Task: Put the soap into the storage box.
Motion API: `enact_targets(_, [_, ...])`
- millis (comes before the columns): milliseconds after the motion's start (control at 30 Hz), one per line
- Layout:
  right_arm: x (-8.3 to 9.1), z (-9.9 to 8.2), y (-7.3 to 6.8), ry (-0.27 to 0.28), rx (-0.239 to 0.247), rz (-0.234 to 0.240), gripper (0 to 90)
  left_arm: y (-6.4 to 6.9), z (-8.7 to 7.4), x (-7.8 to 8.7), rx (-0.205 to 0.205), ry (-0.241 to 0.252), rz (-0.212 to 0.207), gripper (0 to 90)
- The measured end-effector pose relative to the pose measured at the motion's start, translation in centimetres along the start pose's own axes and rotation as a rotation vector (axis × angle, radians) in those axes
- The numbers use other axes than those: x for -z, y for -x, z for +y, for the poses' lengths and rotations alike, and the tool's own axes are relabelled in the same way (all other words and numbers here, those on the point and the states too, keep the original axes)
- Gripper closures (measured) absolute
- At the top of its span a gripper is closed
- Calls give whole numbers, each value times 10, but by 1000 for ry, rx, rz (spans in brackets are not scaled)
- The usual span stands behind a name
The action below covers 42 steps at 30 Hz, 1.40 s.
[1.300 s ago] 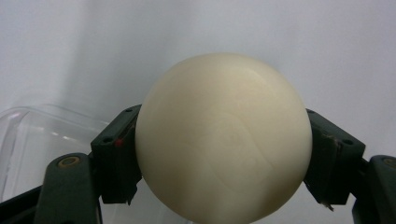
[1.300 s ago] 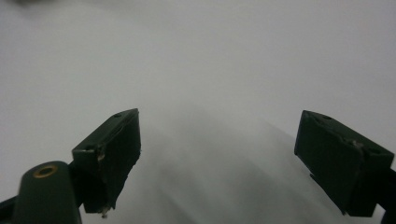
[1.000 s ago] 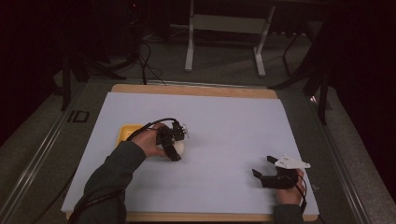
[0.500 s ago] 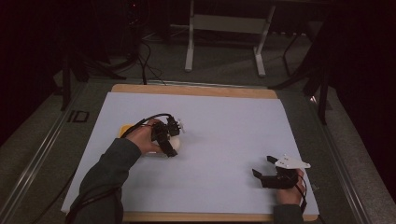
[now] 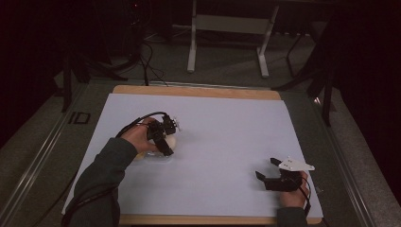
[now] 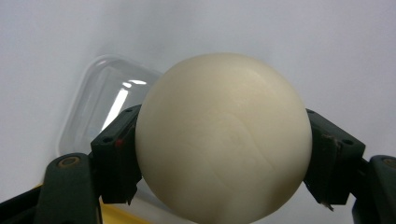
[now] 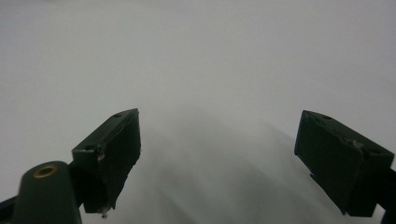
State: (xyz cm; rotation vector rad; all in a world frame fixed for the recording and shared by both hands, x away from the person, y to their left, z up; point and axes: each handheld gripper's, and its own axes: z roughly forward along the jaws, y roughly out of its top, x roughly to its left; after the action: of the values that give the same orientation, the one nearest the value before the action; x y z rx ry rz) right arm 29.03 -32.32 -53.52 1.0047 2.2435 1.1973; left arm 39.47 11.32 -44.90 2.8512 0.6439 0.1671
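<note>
A smooth cream-white ball [image 6: 224, 140] is clamped between the two black jaws of my left gripper [image 6: 224, 161], one on each side of it. In the high view that left gripper [image 5: 165, 141] sits left of the mat's middle, with the ball [image 5: 170, 142] pale beneath it. Just behind and under the ball lies a clear plastic container [image 6: 100, 98] with a yellow piece [image 6: 112, 217] at its near edge. My right gripper [image 5: 265, 171] rests near the front right of the mat, jaws wide apart and nothing between them [image 7: 219, 154].
A large white mat [image 5: 227, 127] covers the wooden table [image 5: 198, 91]. A black cable [image 5: 137, 120] loops back from the left gripper over the person's hand. Stand legs [image 5: 191, 52] and cables lie on the dark floor beyond the far edge.
The left hand has shifted and turned a little with the ball, and now covers most of the yellow piece that showed beside it. The right gripper has not moved.
</note>
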Motion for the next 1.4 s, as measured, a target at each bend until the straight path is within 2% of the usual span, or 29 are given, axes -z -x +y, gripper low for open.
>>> enact_targets(533, [0,0,0,0,0,0,145,-11,-14,6,45,-10,8,250])
enact_targets(800, [0,0,0,0,1,0,145,-16,-20,10,55,-27,18,250])
enact_targets(967, [0,0,0,0,0,-1,145,-18,-22,13,60,-25,21,250])
enact_targets(1067, [0,0,0,1,1,-1,145,-19,-24,15,64,-27,38,250])
enact_targets(1400, [0,0,0,0,1,-2,145,-26,-32,20,98,-9,32,250])
